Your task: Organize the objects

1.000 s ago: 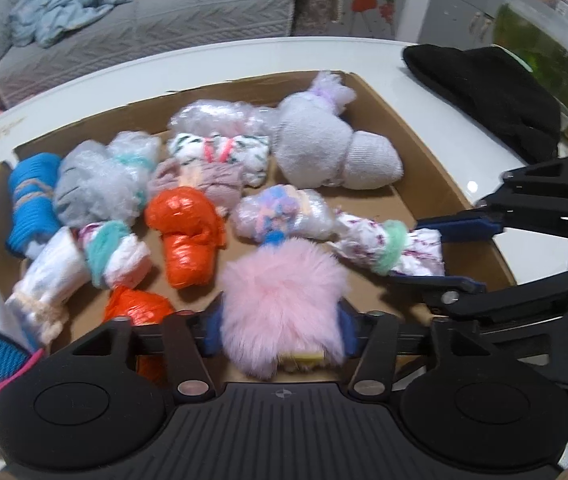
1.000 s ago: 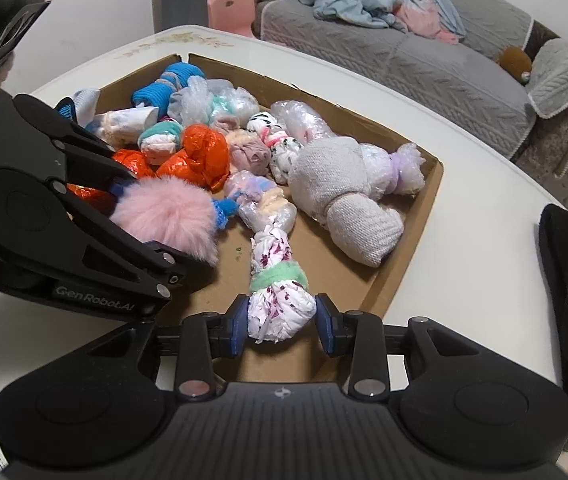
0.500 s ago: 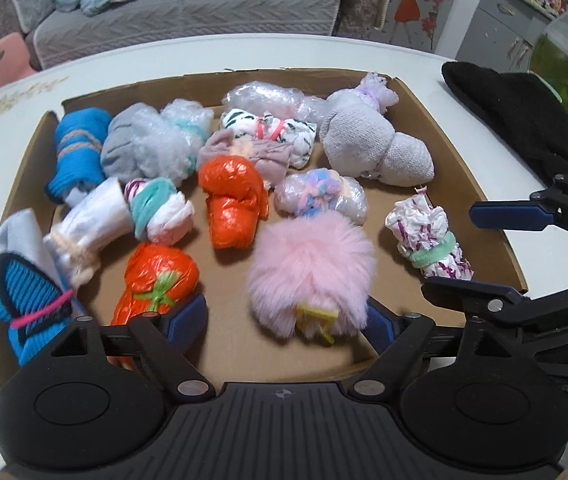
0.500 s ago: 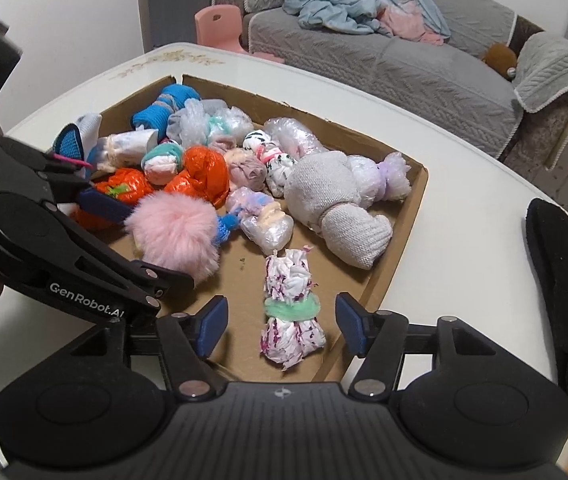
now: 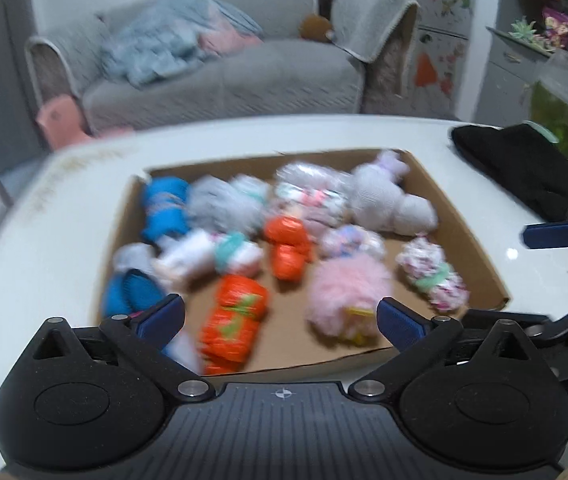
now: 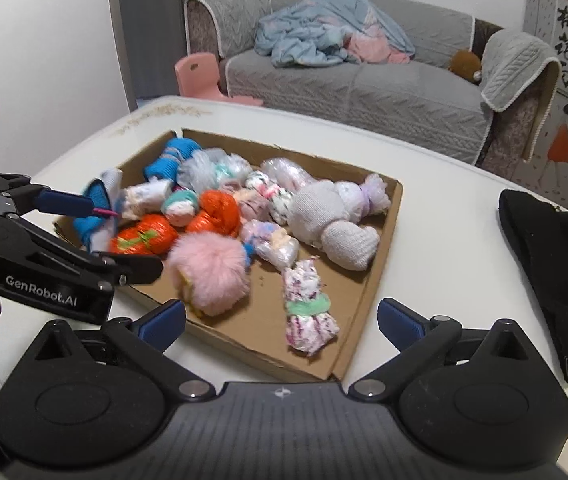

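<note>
- "GenRobot.AI" is printed in white on the left gripper (image 6: 96, 236).
- The cardboard tray (image 6: 367, 292) on the white tabletop (image 6: 435, 248) holds rolled sock bundles, among them a pink fluffy bundle (image 6: 210, 270) and a floral bundle (image 6: 307, 308).
- Both the left gripper and the right gripper (image 6: 282, 318) have just been opening; their jaws are spread wide, nothing between them.

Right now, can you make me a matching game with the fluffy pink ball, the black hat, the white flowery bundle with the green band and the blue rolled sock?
Things:
1. fluffy pink pompom
2. black knitted hat
3. white flowery bundle with a green band
4. blue rolled sock

Places:
A. far corner of the cardboard tray
B. on the white table, outside the tray
C. near corner of the tray
D. beside the orange bundle

Pairs: 1-D, 2-B, 3-C, 4-A
</note>
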`<control>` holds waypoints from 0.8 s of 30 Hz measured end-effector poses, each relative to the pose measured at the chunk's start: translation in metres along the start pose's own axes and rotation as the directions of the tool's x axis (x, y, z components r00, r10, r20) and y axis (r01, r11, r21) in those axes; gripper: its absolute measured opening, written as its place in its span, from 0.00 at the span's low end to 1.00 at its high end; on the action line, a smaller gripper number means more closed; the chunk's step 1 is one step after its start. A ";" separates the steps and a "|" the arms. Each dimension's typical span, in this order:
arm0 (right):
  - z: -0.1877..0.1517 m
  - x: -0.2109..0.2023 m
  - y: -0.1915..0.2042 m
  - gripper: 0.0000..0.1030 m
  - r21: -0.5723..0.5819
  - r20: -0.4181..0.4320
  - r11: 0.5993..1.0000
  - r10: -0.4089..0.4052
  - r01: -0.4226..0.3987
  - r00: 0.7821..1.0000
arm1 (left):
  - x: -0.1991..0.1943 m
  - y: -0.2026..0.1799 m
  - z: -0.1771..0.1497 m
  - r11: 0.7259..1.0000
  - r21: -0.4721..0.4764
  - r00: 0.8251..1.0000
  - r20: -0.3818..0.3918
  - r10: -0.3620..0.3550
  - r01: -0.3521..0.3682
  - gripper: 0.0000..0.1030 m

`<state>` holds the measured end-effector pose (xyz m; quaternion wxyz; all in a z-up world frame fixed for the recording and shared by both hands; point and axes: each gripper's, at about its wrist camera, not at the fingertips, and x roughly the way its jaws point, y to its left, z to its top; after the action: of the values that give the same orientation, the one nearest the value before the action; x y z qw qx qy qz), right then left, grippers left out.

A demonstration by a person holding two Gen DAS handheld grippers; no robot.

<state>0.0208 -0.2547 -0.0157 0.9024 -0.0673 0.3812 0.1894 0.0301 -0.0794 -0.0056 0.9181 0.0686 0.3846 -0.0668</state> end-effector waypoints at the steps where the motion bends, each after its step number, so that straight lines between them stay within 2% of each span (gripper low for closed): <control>1: 0.000 -0.002 0.001 0.99 0.010 0.013 1.000 0.003 -0.003 1.000 | -0.003 0.000 0.000 0.999 0.009 0.999 0.006 0.041 -0.041 0.99; 2: 0.000 -0.004 0.002 0.99 0.019 0.022 1.000 0.007 -0.007 1.000 | -0.006 0.000 0.001 0.997 0.024 0.997 0.016 0.078 -0.078 0.99; 4: 0.002 -0.005 0.007 0.99 0.025 0.039 1.000 0.015 -0.016 0.999 | -0.012 0.004 0.001 0.992 0.063 0.993 0.051 0.106 -0.109 0.99; 8: 0.003 -0.004 0.017 0.99 0.034 0.056 0.999 0.040 -0.042 0.998 | -0.026 0.018 -0.004 0.989 0.023 0.983 0.122 0.139 -0.143 0.99; 14: 0.005 0.004 0.033 0.99 0.036 0.054 0.997 0.060 -0.062 0.997 | -0.037 0.034 -0.001 0.995 -0.021 0.989 0.115 0.097 -0.095 0.99; 24: 0.008 0.008 0.052 0.99 0.025 0.050 0.997 0.076 -0.077 0.996 | -0.042 0.038 0.000 0.997 -0.038 0.989 0.126 0.076 -0.071 0.99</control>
<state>0.0109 -0.2019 -0.0147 0.9044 -0.0359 0.3635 0.2204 0.0073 -0.0391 0.0276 0.9436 0.0628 0.3236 -0.0307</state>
